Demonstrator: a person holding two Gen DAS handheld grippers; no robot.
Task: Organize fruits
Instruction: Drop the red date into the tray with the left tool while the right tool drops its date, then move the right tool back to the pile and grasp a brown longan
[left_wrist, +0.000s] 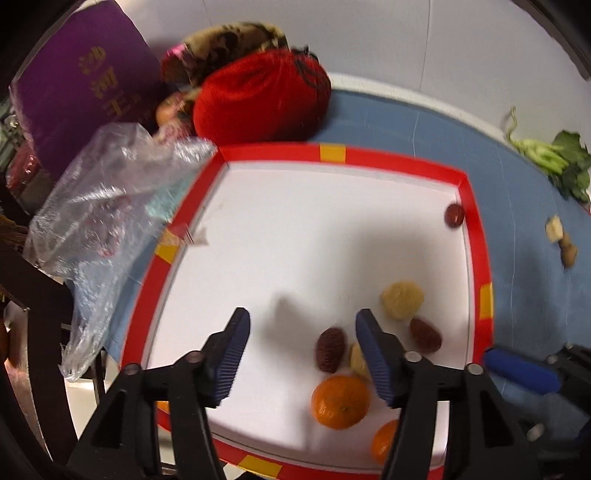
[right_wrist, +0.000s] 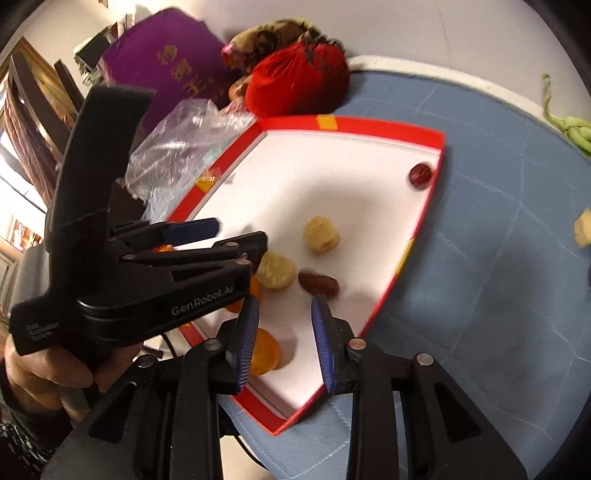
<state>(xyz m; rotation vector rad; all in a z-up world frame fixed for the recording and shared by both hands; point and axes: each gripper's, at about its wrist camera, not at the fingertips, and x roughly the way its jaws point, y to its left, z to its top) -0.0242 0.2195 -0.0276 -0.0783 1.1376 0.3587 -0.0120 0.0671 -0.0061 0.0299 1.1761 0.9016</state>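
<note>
Two hand-held grippers hang over a shallow red-rimmed tray (left_wrist: 476, 236) with a white floor, which sits on a blue quilted tabletop (right_wrist: 480, 258). The left hand-held gripper (left_wrist: 301, 325) stands fairly wide, with nothing between its blue pads — it hovers above the near part of the tray, and the right wrist view shows a hand (right_wrist: 48, 373) gripping its handle. The right hand-held gripper (right_wrist: 284, 306) is narrowly parted and also empty, poised over the tray's near corner.

Most of the fruit lies in the tray: a tangerine (left_wrist: 340, 400) near the front, a second tangerine (left_wrist: 384, 441) just beside it and partly behind the left gripper's finger, two wrinkled dark red dates (left_wrist: 330, 349) (left_wrist: 424, 334), and a pale ridged fruit (left_wrist: 402, 299) between them and the right rim. Another pale piece (left_wrist: 356, 360) peeks out behind the same finger. One more dark red date (left_wrist: 454, 216) rests alone in the far right corner, touching the rim.

Outside the tray, small pale and brown pieces (left_wrist: 561, 240) lie on the tabletop near leafy greens (left_wrist: 561, 158). A crumpled clear plastic bag (left_wrist: 110, 214) overlaps the tray's left rim — behind it stand a purple box (left_wrist: 81, 81) and a red pouch (left_wrist: 262, 96).
</note>
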